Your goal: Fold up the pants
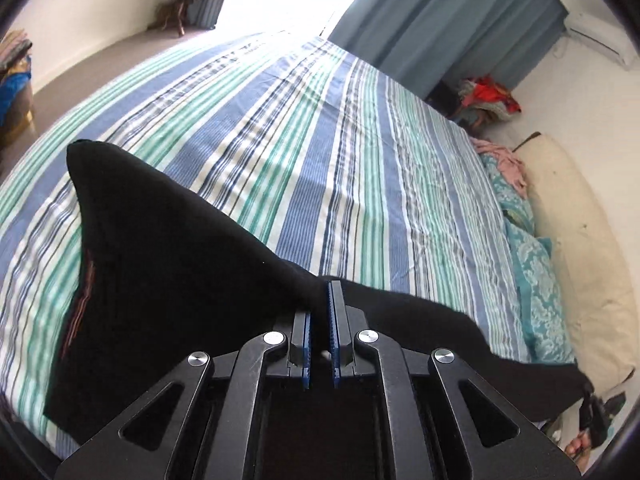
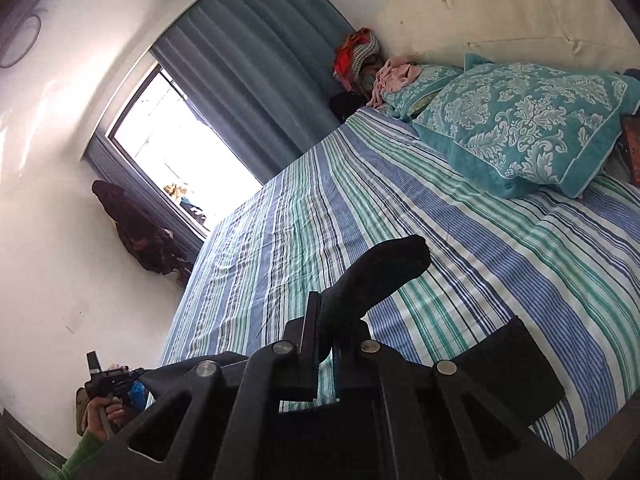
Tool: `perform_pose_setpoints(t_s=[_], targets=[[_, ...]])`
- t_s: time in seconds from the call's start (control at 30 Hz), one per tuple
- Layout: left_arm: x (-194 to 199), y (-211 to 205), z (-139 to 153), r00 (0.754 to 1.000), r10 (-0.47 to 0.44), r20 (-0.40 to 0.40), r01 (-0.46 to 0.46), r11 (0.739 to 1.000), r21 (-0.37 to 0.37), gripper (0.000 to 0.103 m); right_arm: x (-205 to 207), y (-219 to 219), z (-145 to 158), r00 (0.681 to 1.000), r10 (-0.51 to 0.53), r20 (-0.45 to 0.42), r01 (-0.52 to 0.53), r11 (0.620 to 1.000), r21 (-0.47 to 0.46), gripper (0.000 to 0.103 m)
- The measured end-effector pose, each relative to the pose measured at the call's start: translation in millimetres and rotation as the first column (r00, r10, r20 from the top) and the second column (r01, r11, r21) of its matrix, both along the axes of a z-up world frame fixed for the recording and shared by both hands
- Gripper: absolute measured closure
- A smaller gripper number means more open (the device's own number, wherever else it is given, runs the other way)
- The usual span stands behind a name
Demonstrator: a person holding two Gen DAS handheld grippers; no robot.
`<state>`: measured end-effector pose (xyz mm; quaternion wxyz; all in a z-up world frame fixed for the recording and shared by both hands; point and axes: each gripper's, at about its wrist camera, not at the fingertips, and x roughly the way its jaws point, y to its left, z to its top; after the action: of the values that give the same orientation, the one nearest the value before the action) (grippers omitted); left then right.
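Black pants (image 1: 160,264) are held up above the striped bed sheet (image 1: 300,140). My left gripper (image 1: 322,300) is shut on the pants' upper edge, and the cloth hangs down to the left and stretches right toward my right gripper (image 1: 592,412) at the frame's edge. In the right wrist view my right gripper (image 2: 326,312) is shut on a bunched black end of the pants (image 2: 380,272) that sticks up past the fingers. More black cloth (image 2: 508,372) hangs below to the right. My left gripper (image 2: 108,384) shows far left, gripping the other end.
Teal patterned pillows (image 2: 520,128) lie at the head of the bed against a cream headboard (image 2: 500,12). A pile of clothes (image 2: 356,56) sits in the corner by the blue curtains (image 2: 256,52). A bright window (image 2: 176,148) and dark hanging items (image 2: 140,236) are beyond the bed.
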<state>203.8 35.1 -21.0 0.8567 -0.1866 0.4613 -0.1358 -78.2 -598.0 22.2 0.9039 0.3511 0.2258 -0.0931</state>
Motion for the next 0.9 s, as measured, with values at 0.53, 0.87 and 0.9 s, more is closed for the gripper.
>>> perform_pose_setpoints(t_s=[0.53,0.87,0.9], targets=[[-123.6,-6.9,-124.0,0.966,-0.003,-0.259,0.016,0.999,0.048,0.098,-43.8,-51.2,-187.2,0.858,-0.054,-0.511,0.111,0.99,0.083,0.098],[-139.7,-9.1,-124.5,0.967,-0.036,-0.254,0.059,0.995,0.081,0.098,-27.4,-48.5,-184.8,0.806,-0.025,-0.591,-0.023,0.997,-0.073,0.098],[-139.7,-9.3,-121.0,0.968,-0.041,-0.247,0.063,0.995,0.082,0.098,-29.6,-49.1,-184.1,0.817,-0.031,-0.576,-0.015,0.997,-0.076,0.098]])
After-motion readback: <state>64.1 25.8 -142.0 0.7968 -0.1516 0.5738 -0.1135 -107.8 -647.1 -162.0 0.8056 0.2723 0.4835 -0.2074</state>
